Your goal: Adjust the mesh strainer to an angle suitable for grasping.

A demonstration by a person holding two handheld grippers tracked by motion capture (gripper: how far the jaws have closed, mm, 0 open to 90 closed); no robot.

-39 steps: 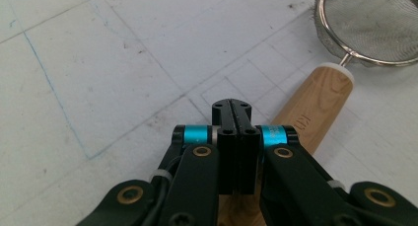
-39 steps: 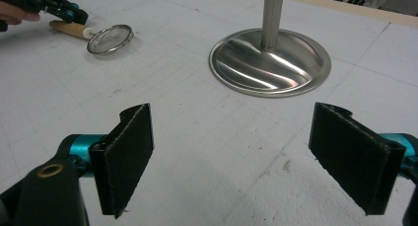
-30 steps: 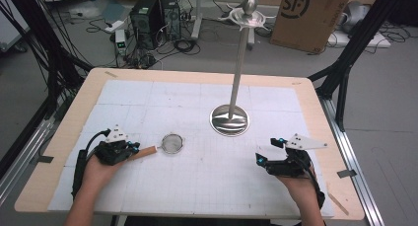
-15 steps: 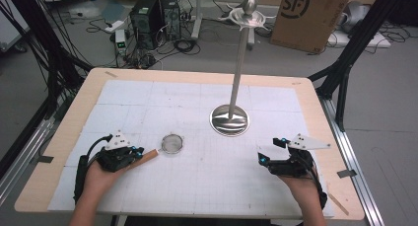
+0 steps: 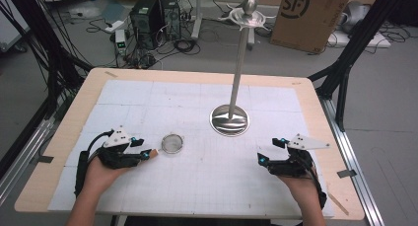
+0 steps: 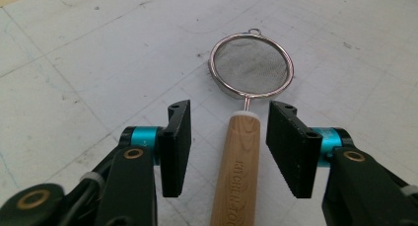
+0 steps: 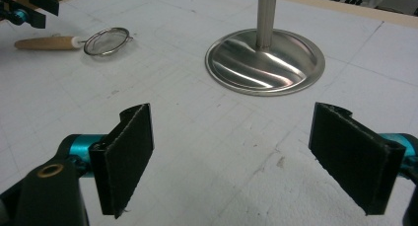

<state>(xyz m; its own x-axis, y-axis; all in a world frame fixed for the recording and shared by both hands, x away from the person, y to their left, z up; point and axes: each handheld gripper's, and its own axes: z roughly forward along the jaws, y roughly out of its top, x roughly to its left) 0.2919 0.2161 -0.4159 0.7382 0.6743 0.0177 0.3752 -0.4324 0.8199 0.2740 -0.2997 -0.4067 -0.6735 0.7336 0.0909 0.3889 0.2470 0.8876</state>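
Left of the steel stand's round base (image 5: 229, 120), the small wire-mesh strainer with wooden handle (image 5: 171, 145) lies on the bench (image 5: 207, 186). Seen from the left gripper (image 6: 229, 147), its jaws have just been opening and stand released beside the handle; withdraw straight back. Right gripper (image 7: 246, 152) gapes, nothing between.

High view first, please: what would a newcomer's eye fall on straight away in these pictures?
Probably the tall steel stand, rising from its round base past the table's middle. Next, the small mesh strainer lying flat at front left, its wooden handle between the open jaws of the left gripper, which have just been opening. The right gripper rests open at front right.
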